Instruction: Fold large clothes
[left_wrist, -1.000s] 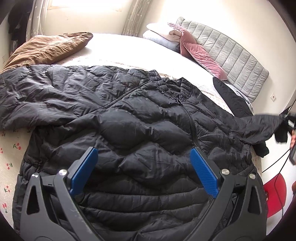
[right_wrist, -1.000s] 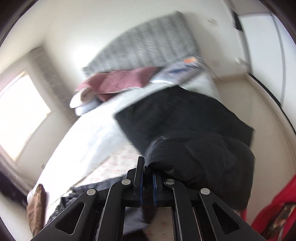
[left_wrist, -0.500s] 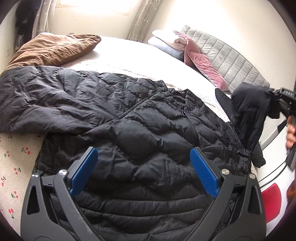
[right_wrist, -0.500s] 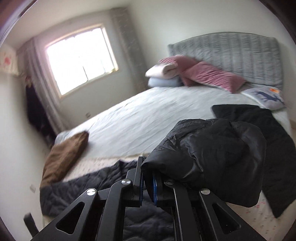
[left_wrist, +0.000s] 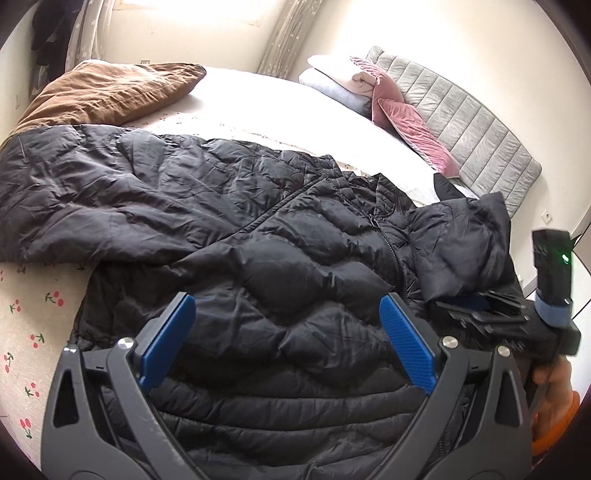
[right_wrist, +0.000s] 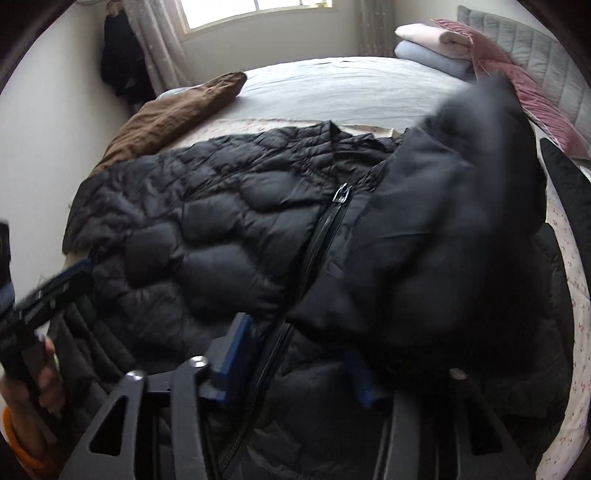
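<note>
Black quilted jacket (left_wrist: 280, 266) lies flat on bed (left_wrist: 280, 107). Left claw (left_wrist: 288, 343) wide, empty. Right claw (right_wrist: 295, 354) parted, sleeve (right_wrist: 436, 236) draped over it.

The left gripper (left_wrist: 288, 339) has black triangular-cutout arms, silver screws and textured blue pads (left_wrist: 408, 345). The right gripper (right_wrist: 295, 363) matches. Bare-skinned hand (right_wrist: 40, 387) at lower left wears an orange cuff (right_wrist: 16, 439).
</note>
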